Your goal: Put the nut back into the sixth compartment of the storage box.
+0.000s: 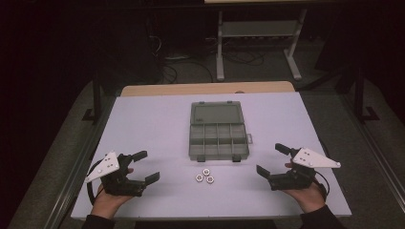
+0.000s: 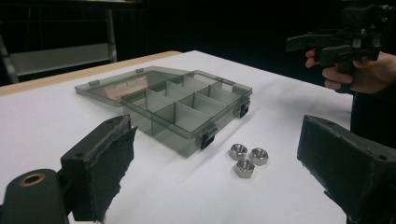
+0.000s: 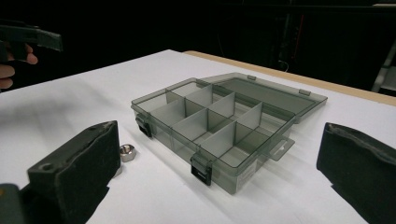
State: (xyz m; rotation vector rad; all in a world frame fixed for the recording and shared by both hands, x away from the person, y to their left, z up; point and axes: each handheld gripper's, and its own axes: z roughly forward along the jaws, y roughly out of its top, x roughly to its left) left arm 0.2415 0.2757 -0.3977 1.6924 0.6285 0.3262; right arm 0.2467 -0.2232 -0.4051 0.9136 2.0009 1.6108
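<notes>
Table [image 1: 143, 124] is white-topped, wood edge showing along the far side. Grey translucent compartment box [image 1: 218, 141] sits mid-table, lid [image 1: 216, 113] flipped fully open and lying flat on the far side. Box has eight cells in two rows, all look empty. Two black latches on the near wall, hanging tab on the right end.

Three metal hex nuts [image 1: 204, 176] lie in a tight cluster on the table just near of the box's front wall, slightly left of its centre. Nuts are close together, possibly touching each other, apart from the box. Left gripper view shows them clearly [image 2: 246, 159], lying flat with holes up. Right gripper view catches one nut [image 3: 127, 152] beside its left jaw, the rest hidden behind that jaw.

Left gripper [image 1: 143, 167] is held at the near left of the table, jaws spread wide, nothing between them, pointing toward the centre. Right gripper [image 1: 272, 159] is held at the near right, mirror pose, jaws also spread wide and empty. Both are well apart from the nuts and the box, one on each side. A hand grips each from the near edge, grey three-cornered plate on top of each.
</notes>
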